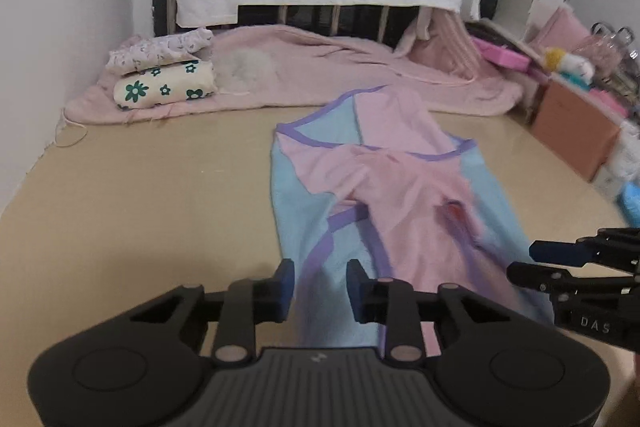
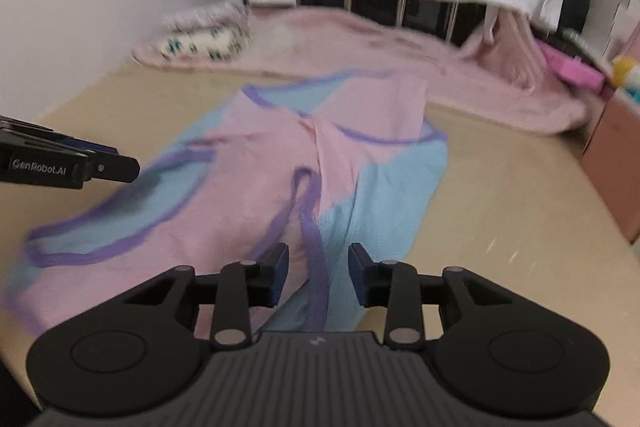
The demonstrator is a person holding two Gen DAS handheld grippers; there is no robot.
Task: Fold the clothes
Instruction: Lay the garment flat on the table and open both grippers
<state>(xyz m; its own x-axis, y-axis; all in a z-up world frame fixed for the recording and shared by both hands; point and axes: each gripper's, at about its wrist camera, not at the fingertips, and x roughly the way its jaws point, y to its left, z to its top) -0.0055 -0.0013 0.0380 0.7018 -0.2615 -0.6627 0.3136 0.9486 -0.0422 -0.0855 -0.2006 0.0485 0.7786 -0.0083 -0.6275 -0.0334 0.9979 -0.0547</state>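
Pink-blue garment [image 1: 400,195] blurred, near hem hidden behind left tool [image 1: 320,287]

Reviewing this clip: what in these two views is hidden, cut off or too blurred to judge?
- Garment near hem: both views, hidden behind the gripper bodies.
- Folded stack: right wrist view, motion-blurred; prints unreadable.
- Right gripper: left wrist view, cut by the frame edge.
- Clutter by the box: left wrist view, small and blurred.

Home bedroom, pink blanket [image 1: 320,67] against a barred bed frame [image 1: 344,17], folded clothes [image 1: 164,71], cardboard boxes [image 1: 572,125] of clutter alongside
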